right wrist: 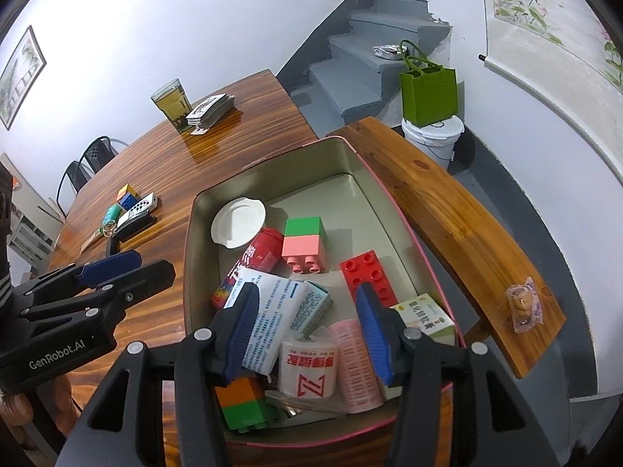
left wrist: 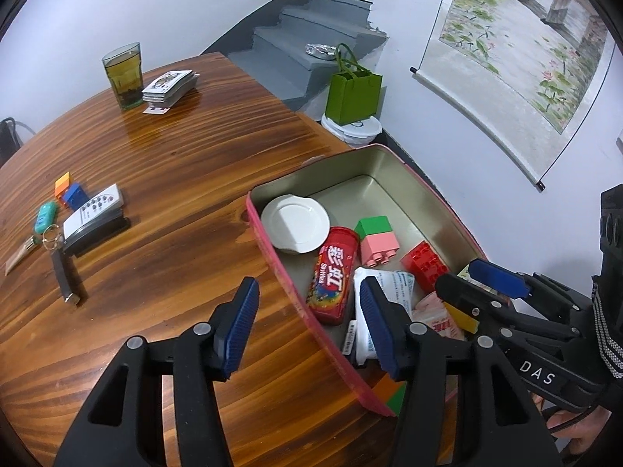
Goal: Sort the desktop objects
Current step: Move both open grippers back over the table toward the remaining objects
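A pink-rimmed metal tin [left wrist: 381, 163] [right wrist: 272, 171] on the wooden table holds a white dish [left wrist: 296, 223] [right wrist: 238, 222], a red candy tube [left wrist: 333, 272] [right wrist: 264, 251], a green-pink brick [left wrist: 375, 239] [right wrist: 303, 243], a red brick [left wrist: 424, 262] [right wrist: 368, 274], paper packets [right wrist: 272, 311] and a tissue pack [right wrist: 309, 367]. My left gripper [left wrist: 307, 323] is open and empty over the tin's near left rim. My right gripper [right wrist: 307, 330] is open and empty above the tin's near end. Each gripper shows in the other's view: right [left wrist: 479, 280], left [right wrist: 128, 266].
On the table's left lie a white remote [left wrist: 91, 210] [right wrist: 138, 208], orange and blue bricks [left wrist: 70, 190] [right wrist: 127, 194], a teal tag with keys [left wrist: 44, 218] and a black strap [left wrist: 64, 276]. A glass of tea [left wrist: 124, 74] and playing cards [left wrist: 168, 85] stand at the far end. A wooden bench [right wrist: 459, 225] with a wrapped snack [right wrist: 523, 303] is right.
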`<state>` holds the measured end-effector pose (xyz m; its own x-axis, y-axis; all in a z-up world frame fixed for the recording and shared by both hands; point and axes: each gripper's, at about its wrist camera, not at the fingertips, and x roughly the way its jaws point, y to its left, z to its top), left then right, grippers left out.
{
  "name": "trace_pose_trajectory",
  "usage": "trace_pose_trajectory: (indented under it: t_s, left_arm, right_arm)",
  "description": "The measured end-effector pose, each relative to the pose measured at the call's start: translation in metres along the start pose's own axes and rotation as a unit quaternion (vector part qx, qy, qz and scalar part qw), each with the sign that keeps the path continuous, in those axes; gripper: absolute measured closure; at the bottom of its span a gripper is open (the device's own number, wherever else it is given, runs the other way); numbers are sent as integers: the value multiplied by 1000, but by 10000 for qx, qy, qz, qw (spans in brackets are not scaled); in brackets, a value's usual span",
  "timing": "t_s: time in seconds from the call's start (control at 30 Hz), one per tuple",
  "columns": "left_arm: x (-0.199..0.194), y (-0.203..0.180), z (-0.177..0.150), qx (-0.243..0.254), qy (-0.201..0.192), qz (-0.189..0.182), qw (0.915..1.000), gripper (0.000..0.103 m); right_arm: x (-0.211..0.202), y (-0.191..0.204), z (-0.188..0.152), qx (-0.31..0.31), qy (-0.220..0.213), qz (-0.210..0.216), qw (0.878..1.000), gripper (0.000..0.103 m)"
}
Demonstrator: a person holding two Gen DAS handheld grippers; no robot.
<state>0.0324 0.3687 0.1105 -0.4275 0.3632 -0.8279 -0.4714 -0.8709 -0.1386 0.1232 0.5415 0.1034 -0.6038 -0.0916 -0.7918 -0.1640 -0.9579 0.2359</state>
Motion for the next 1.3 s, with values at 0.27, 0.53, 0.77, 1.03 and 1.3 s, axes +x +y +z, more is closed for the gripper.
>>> trace_pose_trajectory:
  t_s: [0.27,0.53,0.77,1.03,1.3]
  left_arm:
    - [-5,18,-7,-113,37,195,9997,46]
    - [-13,49,-17,-361,106,347,9987,46]
    - [-23,92,-31,-912,172,377,9950,42]
    - [-36,131,-43,-1258,146,552,9904,38]
    - [-52,173,-57,-1695,-3,515,9842,22]
  right_arm:
    - [2,14,-1,-84,18,67,9999,44]
    - [10,45,1,-280,52,229,9993,41]
    - [20,74,1,-464,120,382,9981,36]
    - [30,108,-1,-674,196,565,9959,31]
    - [41,142,-3,-835,309,722,9934,24]
